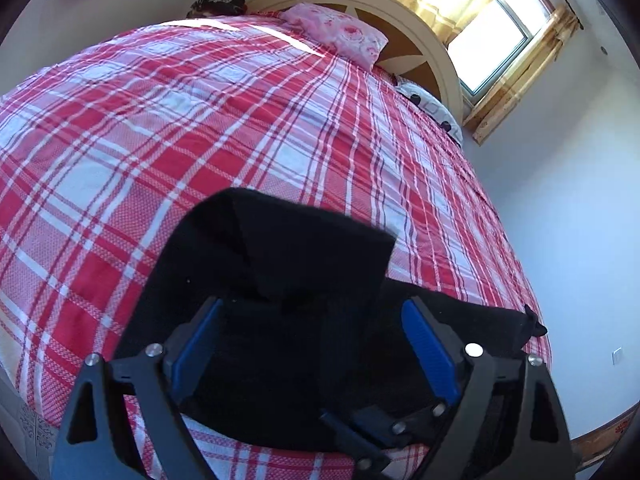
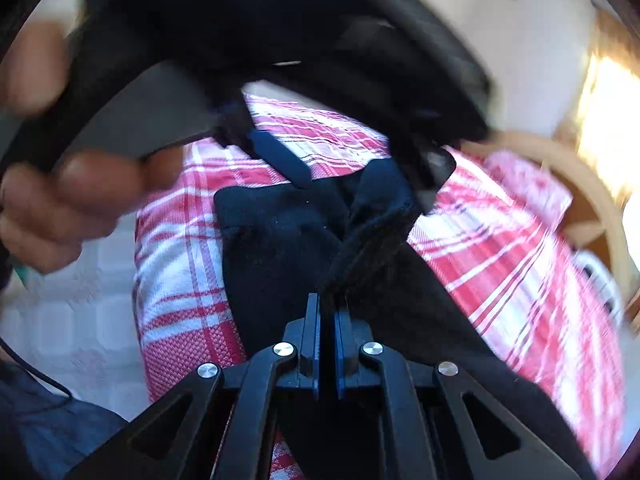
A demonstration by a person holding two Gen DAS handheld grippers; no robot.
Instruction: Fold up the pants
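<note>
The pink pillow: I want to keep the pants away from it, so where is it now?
In the left wrist view the pink pillow lies at the far end of the bed, against the curved headboard, well beyond the black pants.

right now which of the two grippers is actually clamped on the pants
The right gripper: its jaws are shut on a bunched edge of the black pants. The left gripper stands wide open above them, pinching nothing.
</note>
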